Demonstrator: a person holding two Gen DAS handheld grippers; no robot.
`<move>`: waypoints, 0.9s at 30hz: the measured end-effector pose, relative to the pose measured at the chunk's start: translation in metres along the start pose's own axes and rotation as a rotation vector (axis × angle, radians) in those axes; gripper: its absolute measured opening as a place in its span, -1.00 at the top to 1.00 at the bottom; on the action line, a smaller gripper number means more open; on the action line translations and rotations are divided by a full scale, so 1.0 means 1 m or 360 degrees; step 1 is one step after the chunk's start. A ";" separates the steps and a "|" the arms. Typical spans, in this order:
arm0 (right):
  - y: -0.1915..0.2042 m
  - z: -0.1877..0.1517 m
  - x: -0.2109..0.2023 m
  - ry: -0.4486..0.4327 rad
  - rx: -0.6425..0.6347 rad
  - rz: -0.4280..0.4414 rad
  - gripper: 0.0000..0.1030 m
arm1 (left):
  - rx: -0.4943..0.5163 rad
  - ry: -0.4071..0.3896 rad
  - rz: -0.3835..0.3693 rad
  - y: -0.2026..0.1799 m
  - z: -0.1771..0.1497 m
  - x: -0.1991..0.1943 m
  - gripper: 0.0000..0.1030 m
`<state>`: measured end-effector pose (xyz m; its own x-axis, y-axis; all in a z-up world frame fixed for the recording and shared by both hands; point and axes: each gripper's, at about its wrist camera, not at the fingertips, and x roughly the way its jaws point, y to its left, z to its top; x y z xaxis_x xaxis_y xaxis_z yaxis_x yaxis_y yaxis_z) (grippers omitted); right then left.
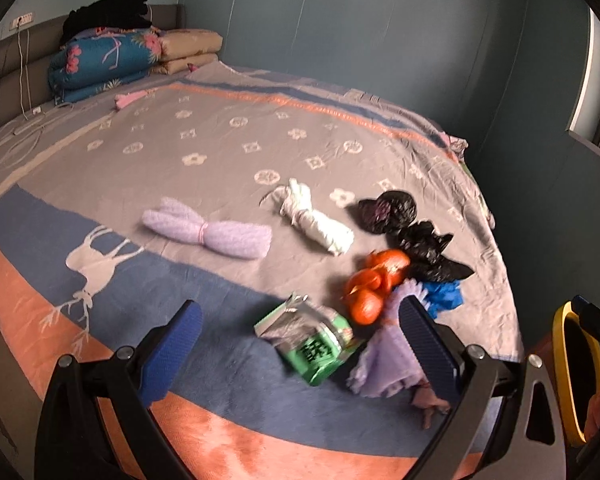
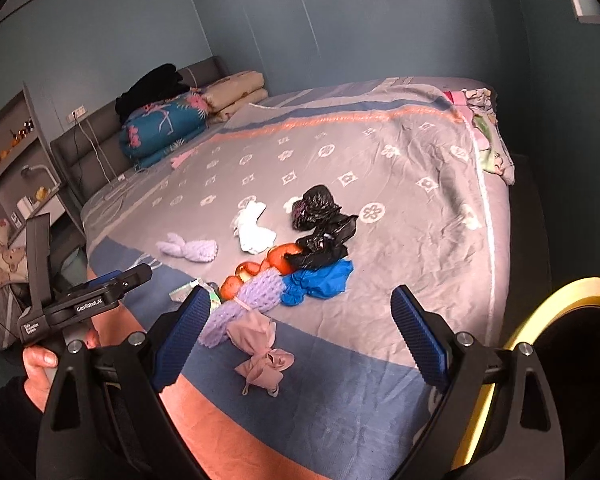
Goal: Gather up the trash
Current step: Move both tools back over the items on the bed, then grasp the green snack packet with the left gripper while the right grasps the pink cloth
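Left gripper [image 1: 300,340] stood open and empty, green wrapper [image 1: 312,340] lying between its fingers on the bed [image 1: 220,152]. Right gripper [image 2: 300,336] likewise gaped, yellow-rimmed bin [image 2: 540,304] beside it. Orange peel [image 1: 376,284] and black bags [image 1: 412,232] ahead remained uncollected; collection apparently not begun.

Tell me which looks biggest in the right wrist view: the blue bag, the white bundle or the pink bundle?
1. Blue bag
2. Pink bundle, though it lies nearest the camera
3. White bundle, unsure against pink

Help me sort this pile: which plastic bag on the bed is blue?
The crumpled blue bag, lying at the near end of the cluster beside the lilac knit bundle; the other bags are black.
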<state>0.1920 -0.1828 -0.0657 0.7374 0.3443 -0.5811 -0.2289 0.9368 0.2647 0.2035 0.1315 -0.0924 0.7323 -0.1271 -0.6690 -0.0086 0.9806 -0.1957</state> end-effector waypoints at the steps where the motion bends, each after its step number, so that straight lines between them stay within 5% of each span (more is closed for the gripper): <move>1: 0.001 -0.002 0.004 0.0000 -0.0010 -0.0002 -0.71 | 0.0003 0.0013 -0.0003 0.001 -0.002 0.003 -0.84; 27: 0.032 -0.053 0.107 0.0245 -0.0287 -0.0094 -0.71 | 0.0048 0.0249 -0.0152 0.017 -0.011 0.083 -0.84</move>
<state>0.2304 -0.1123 -0.1601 0.6504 0.2813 -0.7056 -0.3081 0.9467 0.0934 0.2569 0.1365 -0.1589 0.6138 -0.2393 -0.7523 0.0783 0.9667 -0.2436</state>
